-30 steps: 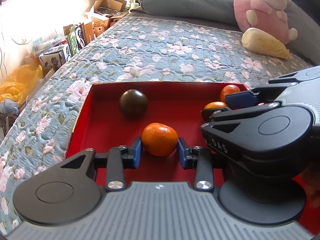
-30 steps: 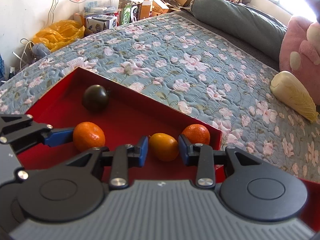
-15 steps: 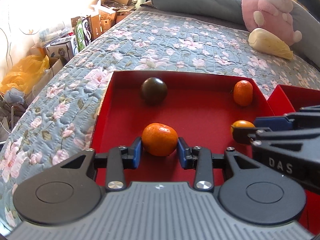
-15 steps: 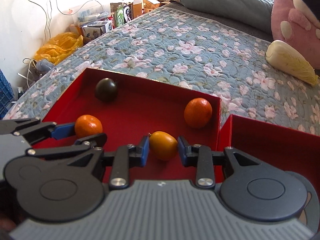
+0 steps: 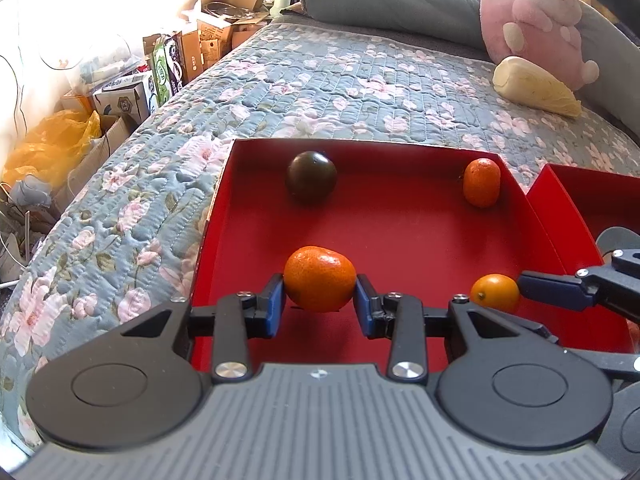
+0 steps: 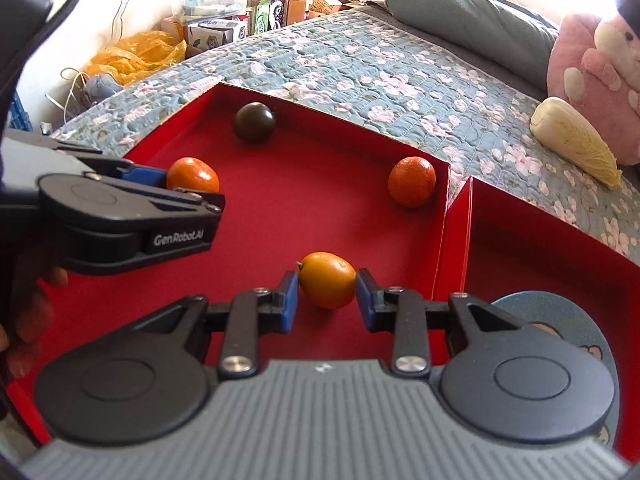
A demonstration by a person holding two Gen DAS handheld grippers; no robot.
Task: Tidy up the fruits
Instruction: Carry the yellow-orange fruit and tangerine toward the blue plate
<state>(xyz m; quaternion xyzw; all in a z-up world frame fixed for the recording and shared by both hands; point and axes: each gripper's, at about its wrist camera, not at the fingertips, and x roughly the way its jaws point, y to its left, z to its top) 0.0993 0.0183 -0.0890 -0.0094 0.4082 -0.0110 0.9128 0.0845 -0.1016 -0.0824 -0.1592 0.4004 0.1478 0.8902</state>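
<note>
My left gripper (image 5: 320, 304) is shut on an orange mandarin (image 5: 320, 278) above the floor of a red tray (image 5: 400, 232). My right gripper (image 6: 326, 298) is shut on a smaller yellow-orange fruit (image 6: 327, 284), which also shows in the left wrist view (image 5: 494, 292). A dark round fruit (image 5: 311, 177) lies near the tray's far left corner and a second mandarin (image 5: 482, 182) lies in the far right corner. In the right wrist view the left gripper (image 6: 176, 188) holds its mandarin (image 6: 193, 175) at the left.
A second red tray (image 6: 560, 248) adjoins on the right, with a blue round plate (image 6: 568, 320) in it. The trays sit on a floral quilted bed (image 5: 340, 88). A cabbage (image 5: 534, 86) and a pink plush toy (image 5: 536, 12) lie at the back right. Boxes (image 5: 168, 64) and a yellow bag stand left of the bed.
Both grippers have pulled back and risen with their fruits held. More of the tray and the second tray on the right have come into view.
</note>
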